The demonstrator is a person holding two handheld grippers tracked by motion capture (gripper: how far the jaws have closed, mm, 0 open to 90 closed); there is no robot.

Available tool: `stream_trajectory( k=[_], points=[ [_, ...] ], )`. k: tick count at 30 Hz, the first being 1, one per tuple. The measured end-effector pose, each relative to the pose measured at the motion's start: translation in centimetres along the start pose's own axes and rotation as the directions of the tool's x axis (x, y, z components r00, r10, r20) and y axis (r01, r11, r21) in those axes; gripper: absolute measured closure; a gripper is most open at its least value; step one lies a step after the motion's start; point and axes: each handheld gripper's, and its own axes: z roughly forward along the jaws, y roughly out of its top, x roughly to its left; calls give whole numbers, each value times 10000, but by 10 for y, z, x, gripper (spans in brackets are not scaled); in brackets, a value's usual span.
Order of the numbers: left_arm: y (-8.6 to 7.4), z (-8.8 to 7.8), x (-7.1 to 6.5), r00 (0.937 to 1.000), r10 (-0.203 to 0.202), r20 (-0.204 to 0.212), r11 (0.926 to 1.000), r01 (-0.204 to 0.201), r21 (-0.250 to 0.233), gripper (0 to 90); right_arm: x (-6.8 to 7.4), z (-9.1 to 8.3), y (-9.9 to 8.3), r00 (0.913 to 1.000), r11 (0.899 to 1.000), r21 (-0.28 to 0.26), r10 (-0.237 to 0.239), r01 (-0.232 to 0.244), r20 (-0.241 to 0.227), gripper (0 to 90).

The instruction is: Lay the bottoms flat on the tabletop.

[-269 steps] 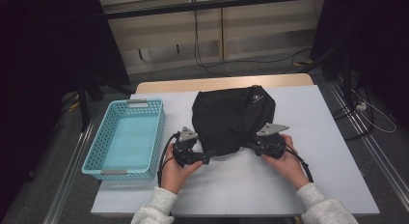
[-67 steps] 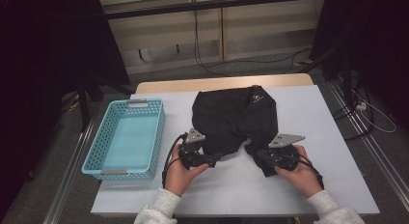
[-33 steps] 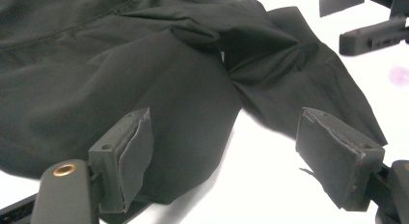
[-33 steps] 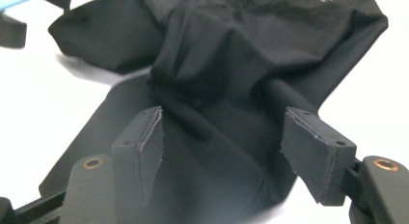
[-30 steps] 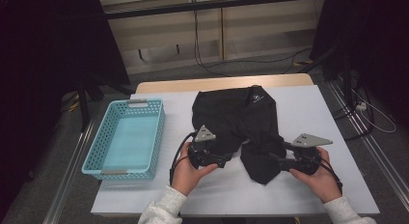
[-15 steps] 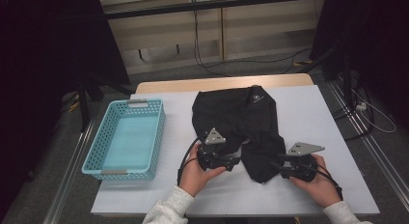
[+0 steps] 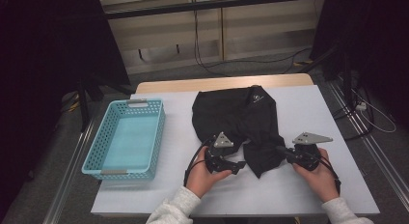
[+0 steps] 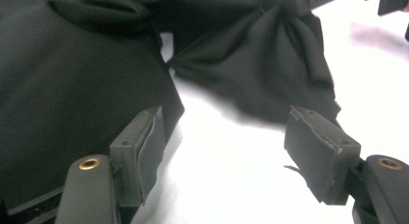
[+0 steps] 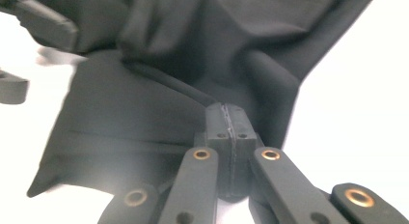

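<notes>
Since the last frame your right claw (image 7: 284,150) has just closed and now pinches the near right corner of the black fabric garment (image 7: 241,119), which lies mid-counter (image 7: 308,195) beside the light-blue plastic basket (image 7: 126,139). Your left claw (image 7: 239,167) has dropped toward the near left corner, jaws narrowing but apart, empty. Looks like a fold: next, clamp the left corner, then lift both together.

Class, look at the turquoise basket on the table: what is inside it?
The turquoise basket holds nothing that shows; its pale floor is bare. The strip just inside its near wall is hidden from the high view. The black garment lies beside it on the table, not inside.
</notes>
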Motion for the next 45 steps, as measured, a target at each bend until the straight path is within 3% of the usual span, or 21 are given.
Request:
stream_trajectory(
  k=[4, 12, 14, 16, 18, 21, 24, 26, 29, 30, 33, 37, 41, 45],
  points=[
    [1, 8, -4, 9999, 29, 138, 10000, -30, 53, 320, -6, 1, -5, 9990, 9997, 242, 64, -75, 450, 900],
    [5, 23, -10, 9979, 120, 629, 9997, -133, 200, 482, -3, 2, -8, 9995, 9991, 411, -61, 48, 312, 895],
    [6, 24, -11, 9974, 253, 669, 9994, -268, 214, 560, -3, 2, -9, 9996, 9991, 425, -91, 80, 252, 894],
    [8, 25, -12, 9951, 239, 963, 9994, -263, 236, 609, -1, 1, -10, 9997, 9990, 422, -126, 117, 225, 895],
    [10, 25, -14, 9918, 276, 1244, 9993, -304, 202, 753, 0, 0, -10, 9999, 9994, 321, -96, 92, 130, 900],
    [13, 21, -16, 9862, 76, 1655, 9995, -126, 291, 852, 2, -3, -8, 9999, 9999, 104, -109, 109, -22, 900],
    [18, 9, -16, 9837, -210, 1785, 9996, 173, 225, 861, 4, -9, -5, 9998, 9996, -175, -215, 215, 49, 872],
    [20, 1, -14, 9823, -476, 1812, 9988, 448, 196, 863, 6, -15, -3, 9974, 9990, -327, -278, 300, 667, 769],
    [21, -9, -10, 9778, -908, 1890, 9959, 893, 166, 862, 14, -21, -2, 9988, 9980, -478, -394, 408, 305, 708],
    [20, -11, -8, 9808, -926, 1717, 9957, 905, 199, 862, 17, -22, -2, 9986, 9978, -431, -495, 504, 198, 686],
    [17, -10, -4, 9816, -1132, 1539, 9935, 1100, 291, 860, 30, -20, -3, 9970, 9973, -294, -677, 666, -385, 625],
    [14, -5, -2, 9847, -1103, 1347, 9934, 1051, 448, 860, 47, -15, -4, 9897, 9952, -105, -974, 968, -1052, 564],
    [13, 1, -1, 9862, -1011, 1307, 9942, 954, 498, 857, 56, -8, -5, 9844, 9910, 138, -1306, 1332, -1178, 536],
    [12, 3, 4, 9848, -1253, 1203, 9913, 1194, 549, 855, 53, -2, -12, 9843, 9902, 665, -1128, 1226, -1358, 510]
  ],
)
